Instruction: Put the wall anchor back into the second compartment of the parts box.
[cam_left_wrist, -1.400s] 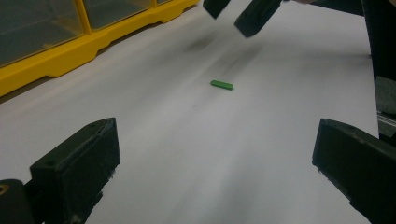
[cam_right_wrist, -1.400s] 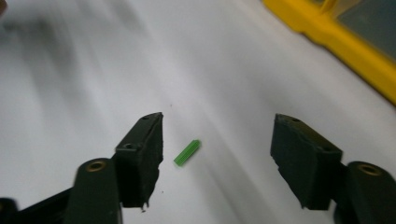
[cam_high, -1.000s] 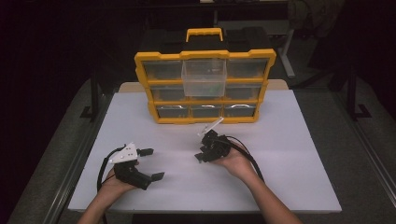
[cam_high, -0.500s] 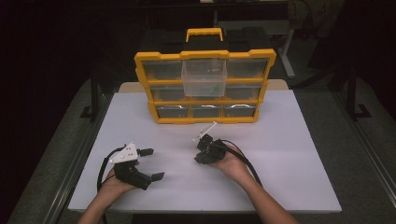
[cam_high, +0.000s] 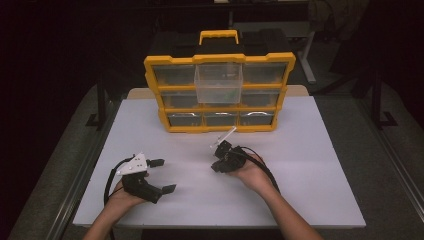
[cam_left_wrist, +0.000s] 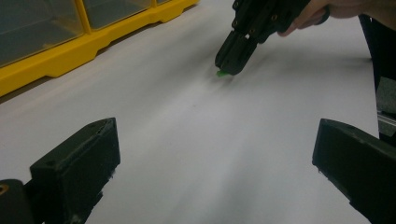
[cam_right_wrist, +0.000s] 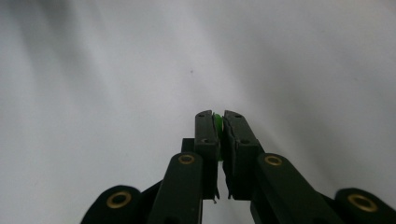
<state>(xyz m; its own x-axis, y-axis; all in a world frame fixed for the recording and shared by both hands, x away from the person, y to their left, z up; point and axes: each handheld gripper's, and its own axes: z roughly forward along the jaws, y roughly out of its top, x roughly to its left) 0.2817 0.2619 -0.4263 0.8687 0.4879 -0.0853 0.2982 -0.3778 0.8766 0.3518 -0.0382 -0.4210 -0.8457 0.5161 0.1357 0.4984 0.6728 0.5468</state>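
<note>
The drawer cabinet (cam_high: 220, 92) stands at the table's (cam_high: 310, 165) far edge, both tools before it, left tool (cam_high: 161, 175) nearer

Dim surroundings, evenly lit white table (cam_high: 310, 150), soft, blurry close-ups.

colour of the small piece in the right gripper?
Green piece, pinched in the right gripper; clearest in the right gripper view.

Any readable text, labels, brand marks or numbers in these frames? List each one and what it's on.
None can be read.
Yellow organizer: no label or brand mark legible on its frame, handle or clear drawers.
Left gripper and right gripper: plain black, no markings legible.
Small green piece between the right gripper's jaws: no print that can be made out.
White table top: blank.
</note>
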